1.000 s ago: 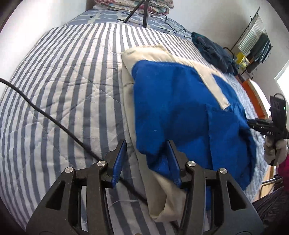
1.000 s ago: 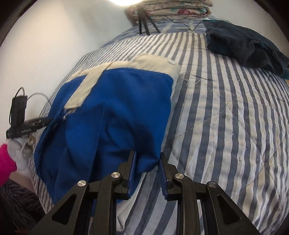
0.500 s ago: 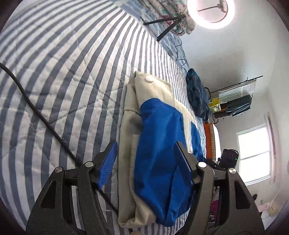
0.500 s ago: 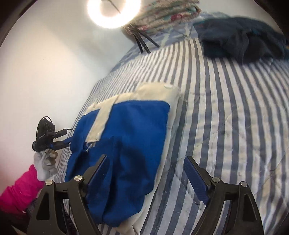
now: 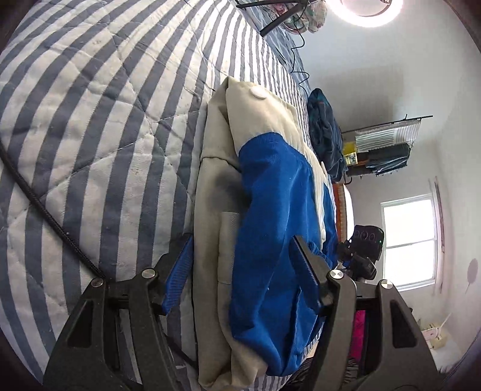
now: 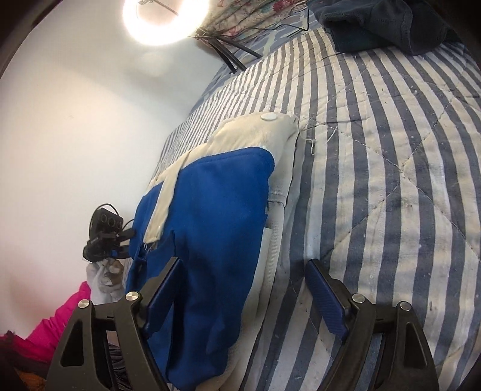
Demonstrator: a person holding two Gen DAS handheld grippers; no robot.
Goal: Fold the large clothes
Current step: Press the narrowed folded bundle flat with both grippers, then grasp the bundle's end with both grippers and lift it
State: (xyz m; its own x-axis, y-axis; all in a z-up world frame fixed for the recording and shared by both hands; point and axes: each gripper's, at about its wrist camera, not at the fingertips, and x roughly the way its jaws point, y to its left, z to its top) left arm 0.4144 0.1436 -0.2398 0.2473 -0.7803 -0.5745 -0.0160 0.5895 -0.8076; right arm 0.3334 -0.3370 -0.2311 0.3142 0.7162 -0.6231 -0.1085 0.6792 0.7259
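A blue and cream garment [image 5: 270, 210] lies folded on the striped quilt [image 5: 105, 120]. My left gripper [image 5: 243, 270] is open and straddles the garment's near end; its pads do not press the cloth. My right gripper [image 6: 245, 288] hangs low over the same garment [image 6: 216, 210], which shows between its jaws. Those jaws stand wide and are closing slightly, gripping nothing. From each wrist the other tool shows at the garment's far side: the right gripper [image 5: 360, 255] and the left gripper [image 6: 105, 237], the latter held by a gloved hand [image 6: 102, 279] with a pink sleeve [image 6: 45, 327].
A heap of dark blue clothes [image 6: 384, 24] lies further up the quilt [image 6: 390, 150]. A black cable [image 5: 45, 216] crosses the bed on the left. A tripod [image 6: 228, 54] with a ring light [image 6: 162, 18] stands at the head, and a rack [image 5: 381, 147] by the window.
Both grippers have opened wide; the right one let go of the blue cloth edge. Both views have rolled and dropped closer to the garment, which now lies flat between each pair of fingers.
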